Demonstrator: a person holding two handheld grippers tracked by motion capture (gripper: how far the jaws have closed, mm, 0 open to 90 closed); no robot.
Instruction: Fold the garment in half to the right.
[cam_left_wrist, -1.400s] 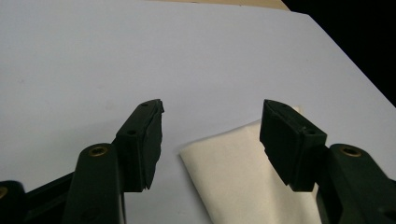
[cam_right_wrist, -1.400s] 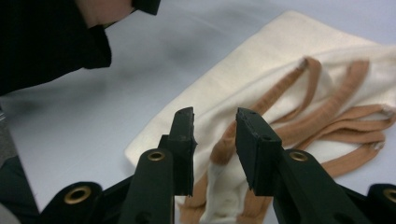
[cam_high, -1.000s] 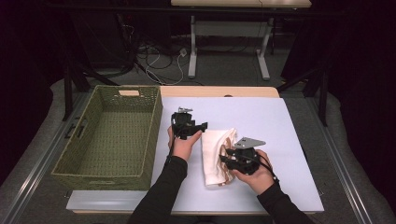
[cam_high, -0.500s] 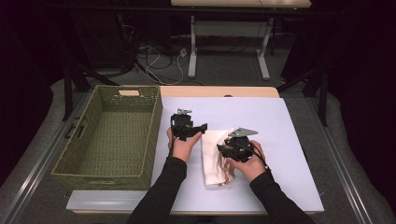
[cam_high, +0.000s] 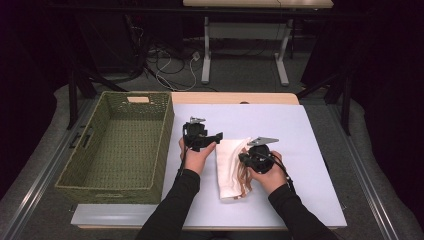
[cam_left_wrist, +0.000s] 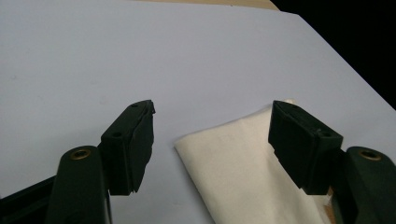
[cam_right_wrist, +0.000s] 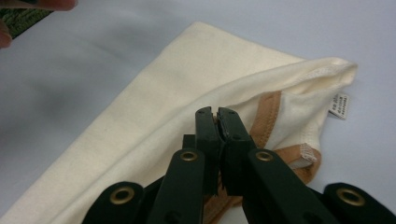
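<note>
My station reads as a lab or test room, dark surround, pale sheet over the table (cam_high: 310, 150), loose cables (cam_high: 165, 65) on grey floor (cam_high: 240, 75), metal-legged desk (cam_high: 250, 5) behind, aluminium rail (cam_high: 35, 195) alongside.

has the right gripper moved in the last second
Yes. The right gripper, shut on the cream garment, has shifted left, toward the basket.

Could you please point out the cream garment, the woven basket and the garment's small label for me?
Cream garment (cam_high: 229, 167): high view, on the flat folded body.
Woven basket (cam_high: 111, 186): high view, on the near wall.
Label (cam_right_wrist: 339, 105): right gripper view, on the white tag's printed face.
</note>
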